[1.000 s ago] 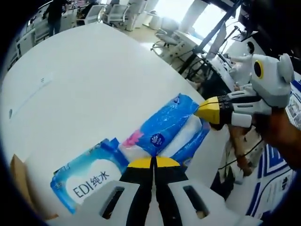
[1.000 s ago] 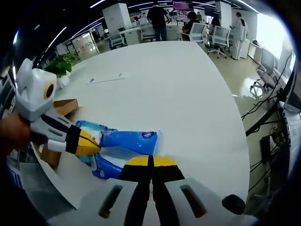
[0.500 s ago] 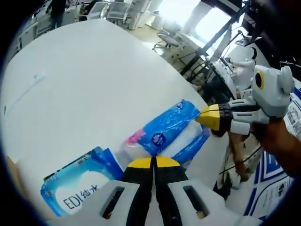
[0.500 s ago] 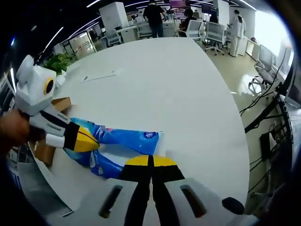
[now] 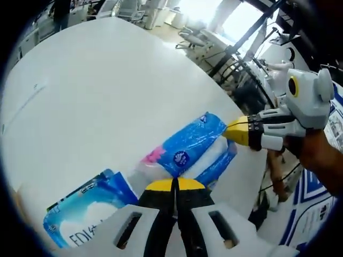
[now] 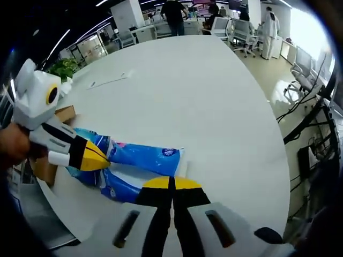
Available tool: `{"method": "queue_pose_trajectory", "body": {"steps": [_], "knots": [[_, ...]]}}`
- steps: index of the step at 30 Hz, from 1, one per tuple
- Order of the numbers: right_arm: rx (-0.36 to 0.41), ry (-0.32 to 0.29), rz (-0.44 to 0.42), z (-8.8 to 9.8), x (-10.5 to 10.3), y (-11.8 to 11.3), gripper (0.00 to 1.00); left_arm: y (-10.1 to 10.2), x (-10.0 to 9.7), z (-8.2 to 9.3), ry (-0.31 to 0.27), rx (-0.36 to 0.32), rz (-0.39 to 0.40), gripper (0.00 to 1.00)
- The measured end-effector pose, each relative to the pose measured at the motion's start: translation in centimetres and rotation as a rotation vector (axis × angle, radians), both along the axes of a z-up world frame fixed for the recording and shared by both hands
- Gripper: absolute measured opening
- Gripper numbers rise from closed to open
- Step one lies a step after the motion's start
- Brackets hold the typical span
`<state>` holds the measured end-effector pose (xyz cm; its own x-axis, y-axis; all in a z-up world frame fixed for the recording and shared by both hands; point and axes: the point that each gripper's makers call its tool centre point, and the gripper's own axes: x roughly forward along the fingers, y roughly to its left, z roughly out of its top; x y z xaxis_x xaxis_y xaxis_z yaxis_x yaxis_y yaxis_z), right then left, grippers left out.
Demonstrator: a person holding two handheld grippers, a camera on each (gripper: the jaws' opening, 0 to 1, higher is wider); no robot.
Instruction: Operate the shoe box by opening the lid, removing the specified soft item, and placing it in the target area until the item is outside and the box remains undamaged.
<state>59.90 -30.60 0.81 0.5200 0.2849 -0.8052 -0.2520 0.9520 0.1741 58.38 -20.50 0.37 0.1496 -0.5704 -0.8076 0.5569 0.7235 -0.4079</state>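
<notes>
A blue and white soft tissue pack (image 5: 187,152) lies stretched over the white table (image 5: 96,91) between both grippers. My left gripper (image 5: 174,184) is shut on its near end, and in the right gripper view the same gripper (image 6: 99,158) comes in from the left, pinching the pack (image 6: 144,158). My right gripper (image 6: 172,184) is shut on the other end, and its yellow tips (image 5: 236,133) meet the pack's far corner in the left gripper view. The brown cardboard shoe box (image 6: 65,115) sits behind the left gripper at the table's edge.
A second blue pack printed "EDI" (image 5: 80,211) lies beside the tissue pack. A strip of paper (image 6: 110,81) rests farther out on the table (image 6: 203,91). The table edge (image 6: 268,144) curves close by, with office chairs (image 6: 241,37), people and a potted plant (image 6: 64,68) beyond.
Both grippers keep their hold on the tissue pack. The views have shifted a little with the hands, so the "EDI" pack sits lower and partly cut off in the left gripper view.
</notes>
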Motion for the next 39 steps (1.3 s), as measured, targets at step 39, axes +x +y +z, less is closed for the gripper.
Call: {"method": "queue_pose_trajectory", "body": {"steps": [39], "knots": [[0.010, -0.122, -0.011, 5.2, -0.1, 1.8, 0.21, 3.6, -0.4, 5.1, -0.127, -0.074, -0.012, 0.26]]}}
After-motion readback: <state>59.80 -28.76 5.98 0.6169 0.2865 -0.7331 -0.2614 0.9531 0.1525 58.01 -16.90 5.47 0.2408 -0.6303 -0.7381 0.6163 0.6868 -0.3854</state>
